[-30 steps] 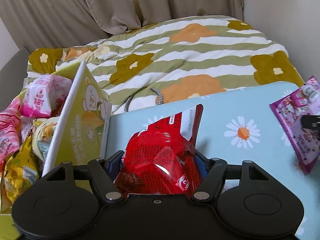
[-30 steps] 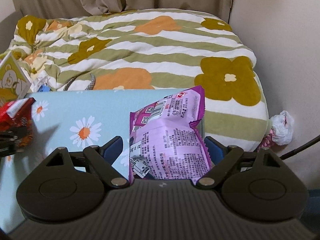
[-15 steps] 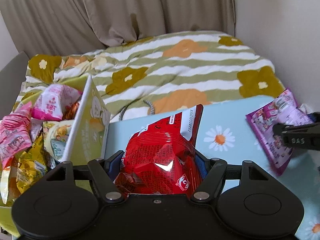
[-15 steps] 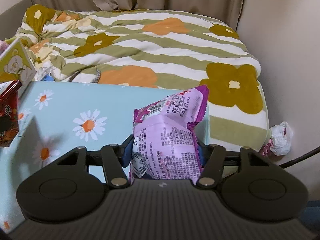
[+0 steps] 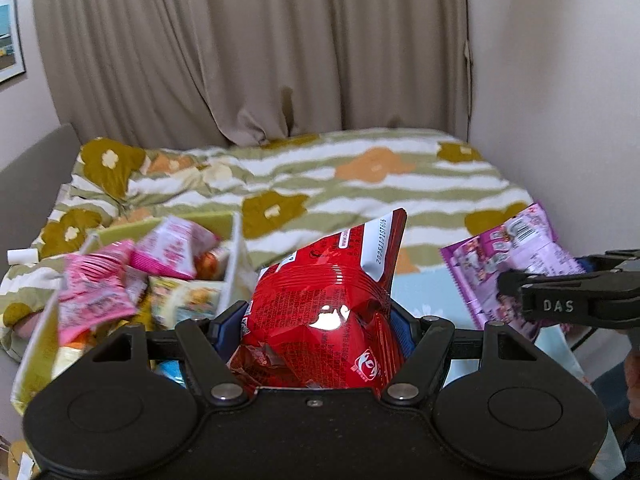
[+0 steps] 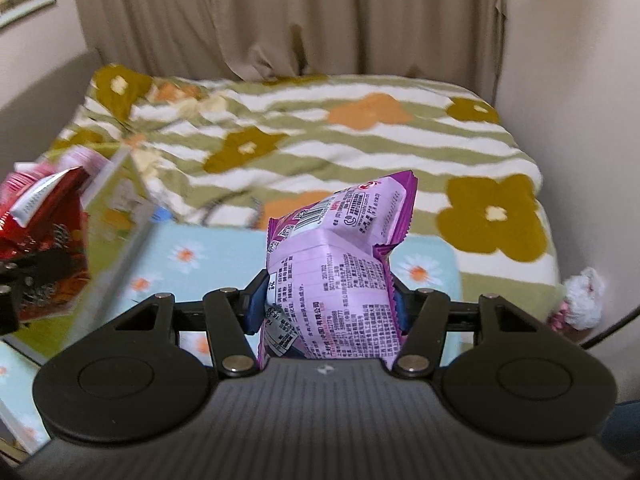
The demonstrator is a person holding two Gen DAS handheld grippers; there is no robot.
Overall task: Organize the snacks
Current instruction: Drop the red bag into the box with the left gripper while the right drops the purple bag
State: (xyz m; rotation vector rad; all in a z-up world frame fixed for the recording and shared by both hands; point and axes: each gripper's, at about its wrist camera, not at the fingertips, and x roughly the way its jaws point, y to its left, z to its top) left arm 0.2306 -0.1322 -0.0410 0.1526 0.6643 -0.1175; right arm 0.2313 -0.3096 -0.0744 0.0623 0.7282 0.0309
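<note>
My left gripper [image 5: 316, 320] is shut on a red snack packet [image 5: 328, 304] and holds it in the air beside an open green carton [image 5: 236, 264] full of pink and yellow snack packets [image 5: 96, 292]. My right gripper [image 6: 326, 304] is shut on a purple snack packet [image 6: 340, 256], raised above the table. In the left wrist view the purple packet [image 5: 516, 252] and right gripper [image 5: 560, 300] show at the right. In the right wrist view the red packet [image 6: 44, 220] shows at the left, next to the carton's flap [image 6: 120, 208].
A light blue daisy-print table [image 6: 192, 256] lies below both grippers. Behind it is a bed with a green-striped flower quilt [image 6: 360, 144], then beige curtains [image 5: 240, 52]. A wall [image 5: 560, 80] stands at the right.
Both grippers have risen well above the table with their packets. The left gripper has moved closer to the carton, and the right gripper has closed tighter on the purple packet.
</note>
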